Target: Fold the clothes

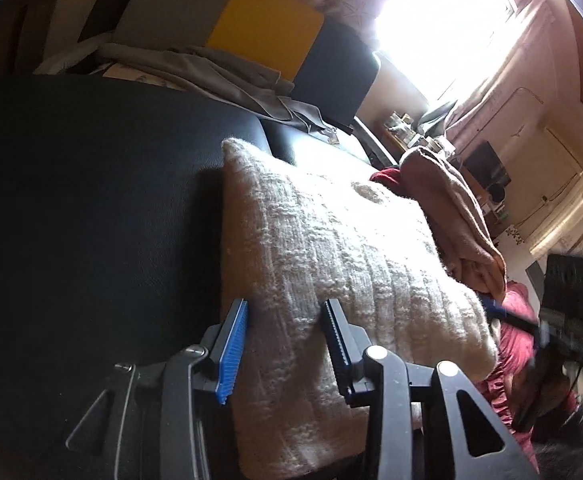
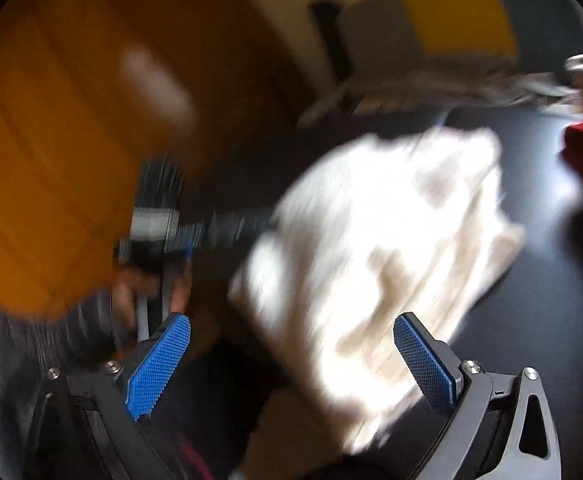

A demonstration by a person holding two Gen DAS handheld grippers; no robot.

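A cream knitted garment lies folded flat on the black tabletop. The left gripper has its blue-padded jaws parted, one finger along the garment's left edge and the other resting on the knit; it clamps nothing. The right gripper is spread wide and empty, hovering near the same garment, which is badly blurred in that view. Only the left wrist view shows a brown garment and a red one piled beside the cream knit, plus grey cloth farther back. Only the right wrist view shows a hand holding the left gripper's handle
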